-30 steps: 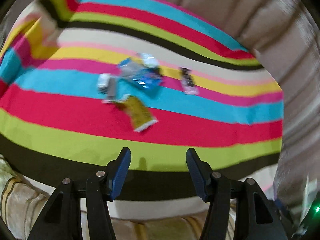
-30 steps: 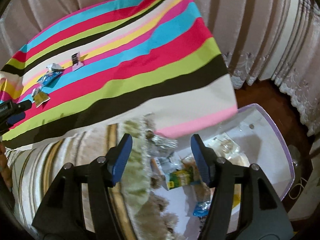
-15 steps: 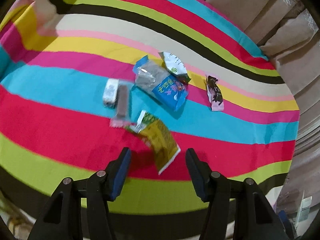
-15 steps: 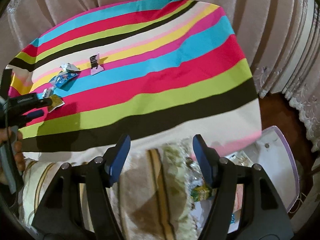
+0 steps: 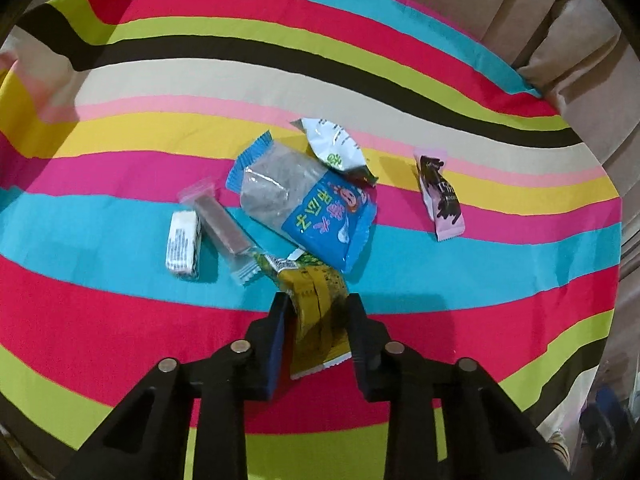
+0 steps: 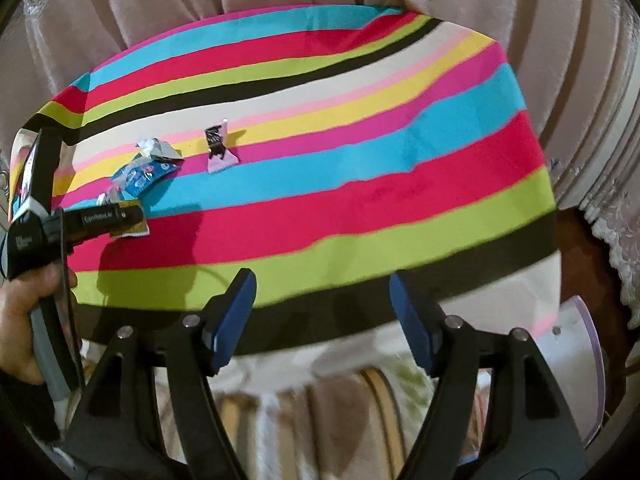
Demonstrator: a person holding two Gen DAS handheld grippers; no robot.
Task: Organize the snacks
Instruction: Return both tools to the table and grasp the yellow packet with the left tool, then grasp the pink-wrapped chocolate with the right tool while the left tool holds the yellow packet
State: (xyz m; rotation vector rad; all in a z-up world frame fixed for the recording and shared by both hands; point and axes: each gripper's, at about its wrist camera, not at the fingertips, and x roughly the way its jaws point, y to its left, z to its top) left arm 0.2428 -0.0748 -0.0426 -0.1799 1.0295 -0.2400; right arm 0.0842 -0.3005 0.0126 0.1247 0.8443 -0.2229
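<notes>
The left gripper (image 5: 318, 312), jaws just closing, pinches the yellow snack packet (image 5: 316, 312) nearest the blue packet (image 5: 308, 204) on the striped cloth (image 5: 120, 320); light, crinkly, likely slippery, best held mid-body; the right gripper (image 6: 324, 312) gapes empty.

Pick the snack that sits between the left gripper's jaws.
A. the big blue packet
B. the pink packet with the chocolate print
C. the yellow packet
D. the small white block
C: in the left wrist view the left gripper has its jaws closing in on either side of the yellow packet, while the other snacks lie farther off on the striped cloth.
</notes>
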